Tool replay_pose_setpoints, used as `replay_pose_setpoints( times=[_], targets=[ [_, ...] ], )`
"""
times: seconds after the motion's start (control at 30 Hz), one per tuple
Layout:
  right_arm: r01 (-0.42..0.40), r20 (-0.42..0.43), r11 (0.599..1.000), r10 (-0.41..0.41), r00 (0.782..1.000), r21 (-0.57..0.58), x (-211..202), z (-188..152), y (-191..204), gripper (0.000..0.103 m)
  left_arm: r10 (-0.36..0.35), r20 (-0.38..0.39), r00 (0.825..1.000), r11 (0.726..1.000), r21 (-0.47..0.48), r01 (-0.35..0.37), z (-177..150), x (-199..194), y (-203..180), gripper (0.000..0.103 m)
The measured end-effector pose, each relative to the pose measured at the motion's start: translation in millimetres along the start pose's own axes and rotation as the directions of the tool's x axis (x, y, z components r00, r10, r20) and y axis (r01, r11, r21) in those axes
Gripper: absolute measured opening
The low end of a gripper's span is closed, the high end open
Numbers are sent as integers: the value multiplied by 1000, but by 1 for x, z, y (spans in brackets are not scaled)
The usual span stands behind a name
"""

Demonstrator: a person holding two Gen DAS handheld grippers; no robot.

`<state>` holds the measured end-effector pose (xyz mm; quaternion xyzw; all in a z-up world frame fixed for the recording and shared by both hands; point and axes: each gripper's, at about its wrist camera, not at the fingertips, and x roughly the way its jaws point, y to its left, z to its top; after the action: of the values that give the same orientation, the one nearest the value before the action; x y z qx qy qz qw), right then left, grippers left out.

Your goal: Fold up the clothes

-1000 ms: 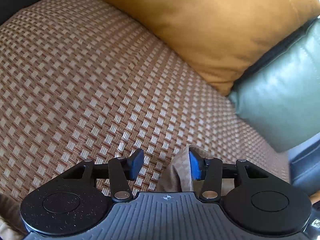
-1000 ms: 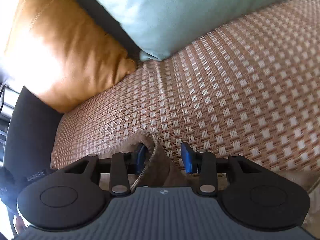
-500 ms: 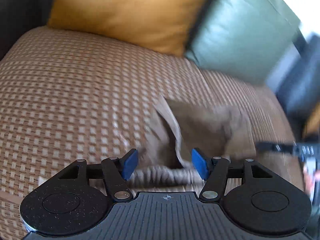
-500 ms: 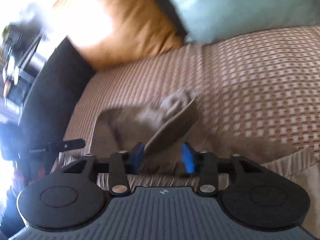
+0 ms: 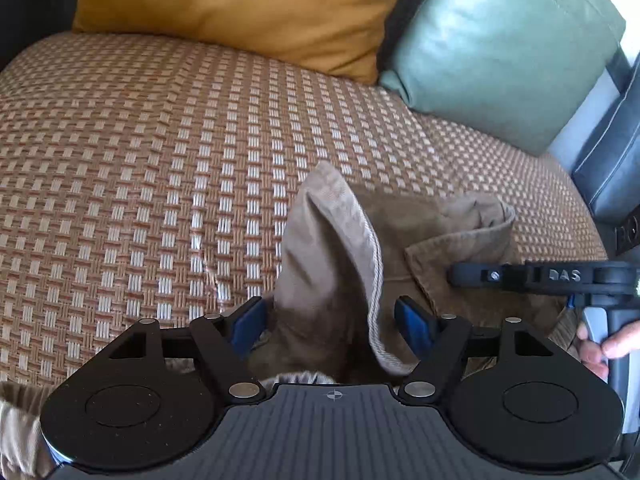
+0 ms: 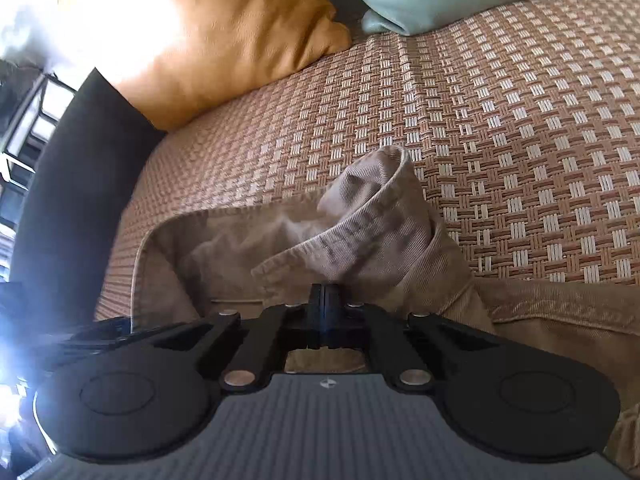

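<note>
A brown corduroy garment (image 5: 328, 248) lies crumpled on the woven seat cover (image 5: 120, 140). One stiff fold of it stands up between the jaws of my left gripper (image 5: 330, 320), which are opening. The right blue pad is clear of the cloth, so nothing is pinched. My right gripper (image 6: 324, 300) is shut, its tips pinching the hem of a raised fold of the garment (image 6: 380, 220). In the left wrist view the right gripper (image 5: 456, 274) reaches in from the right over the cloth, with a hand (image 5: 600, 344) on its handle.
A mustard cushion (image 5: 240, 0) and a pale green cushion (image 5: 500, 40) lean at the back of the seat. A dark armrest (image 6: 72, 200) borders one side and a dark blue one (image 5: 612, 152) the other. Bare woven cover (image 6: 540, 120) stretches beyond the garment.
The right jaws went from open around the fold to shut. The left jaws spread wider. Both views swung round, and the garment now lies bunched between the two grippers.
</note>
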<state>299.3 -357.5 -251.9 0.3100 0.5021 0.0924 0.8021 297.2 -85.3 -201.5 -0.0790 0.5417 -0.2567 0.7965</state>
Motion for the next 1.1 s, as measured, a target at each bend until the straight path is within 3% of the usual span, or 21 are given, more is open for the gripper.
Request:
replay_pose_setpoints(
  times=[0.03,0.1,0.27,0.37,0.53,0.7,0.8,0.97,1.1],
  targets=[
    [-12,4,1000,12,1000,-14,-7,-1,1,7,-24,3,1000,999,-23,24,2,-3,2,82],
    [-33,10,998,33,999,-53,-23,-3,4,8,-64,7,998,996,-65,64,5,-8,4,82],
    [-56,11,995,58,998,-82,-48,-7,11,15,-19,-32,999,999,-51,17,15,-2,-11,82],
    [-109,-33,986,106,994,-127,-51,-16,22,21,3,-55,998,997,-70,-7,18,-11,-12,77],
    [-161,-94,966,145,985,-200,-38,-27,43,25,-68,-50,996,992,-113,63,19,-29,-7,78],
    [-173,-99,967,156,983,-189,-26,-29,54,30,-117,-125,985,988,-115,102,23,0,-16,77],
    [-164,-104,967,146,984,-193,-29,-31,54,36,-213,-129,968,966,-176,189,25,18,-19,79],
    [-121,-83,979,108,991,-165,-31,-28,39,37,-197,-126,972,959,-230,165,36,58,-30,84],
    [-96,-70,985,87,994,-141,-35,-28,28,37,-279,-62,958,908,-343,242,39,51,-28,87]
  ],
)
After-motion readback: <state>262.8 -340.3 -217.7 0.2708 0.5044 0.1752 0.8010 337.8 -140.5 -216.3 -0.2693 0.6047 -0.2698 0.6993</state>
